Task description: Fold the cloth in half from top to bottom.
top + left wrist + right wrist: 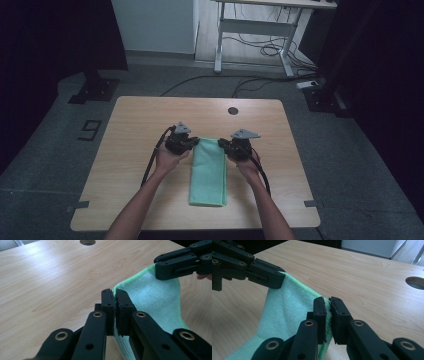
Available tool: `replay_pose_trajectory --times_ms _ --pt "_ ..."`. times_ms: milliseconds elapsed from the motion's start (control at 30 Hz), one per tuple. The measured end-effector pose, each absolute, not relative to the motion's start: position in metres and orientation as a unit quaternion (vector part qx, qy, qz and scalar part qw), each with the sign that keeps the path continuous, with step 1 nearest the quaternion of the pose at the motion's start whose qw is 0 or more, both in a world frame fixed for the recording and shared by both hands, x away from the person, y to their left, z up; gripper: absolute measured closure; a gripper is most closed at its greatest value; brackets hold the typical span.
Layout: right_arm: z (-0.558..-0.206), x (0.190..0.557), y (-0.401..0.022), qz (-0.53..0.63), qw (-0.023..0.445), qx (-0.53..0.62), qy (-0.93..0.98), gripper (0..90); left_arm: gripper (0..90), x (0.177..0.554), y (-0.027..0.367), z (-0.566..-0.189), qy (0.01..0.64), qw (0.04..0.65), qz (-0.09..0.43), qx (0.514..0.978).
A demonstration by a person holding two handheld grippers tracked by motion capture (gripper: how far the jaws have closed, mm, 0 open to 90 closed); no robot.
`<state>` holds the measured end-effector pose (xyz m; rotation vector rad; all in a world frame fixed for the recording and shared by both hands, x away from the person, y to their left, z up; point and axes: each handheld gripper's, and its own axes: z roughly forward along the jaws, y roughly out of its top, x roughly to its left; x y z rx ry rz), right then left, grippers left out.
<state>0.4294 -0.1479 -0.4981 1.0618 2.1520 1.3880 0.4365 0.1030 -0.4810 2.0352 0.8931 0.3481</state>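
A folded green cloth (208, 172) lies lengthwise in the middle of the wooden table (130, 135). My left gripper (196, 142) is shut on the cloth's far left corner, and the cloth (155, 295) shows pinched between its jaws (115, 293). My right gripper (223, 144) is shut on the far right corner; the cloth (284, 307) edge is clamped between its pads (328, 301). The far end of the cloth is raised off the table between the two grippers, while the near end rests flat. Each gripper view also shows the other gripper holding its corner.
A round cable hole (233, 110) sits near the table's far edge. Beyond the table stands a white desk frame (255, 30) with loose cables (270, 50) on the floor. Black stand bases (92, 90) flank the table on both sides.
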Motion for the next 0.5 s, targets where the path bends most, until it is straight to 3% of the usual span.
replay_pose_trajectory --times_ms 500 --pt "-0.499 0.390 -0.153 0.503 0.179 0.340 0.774 82.1 85.3 0.398 0.110 -0.482 0.319 0.453 0.139 0.821"
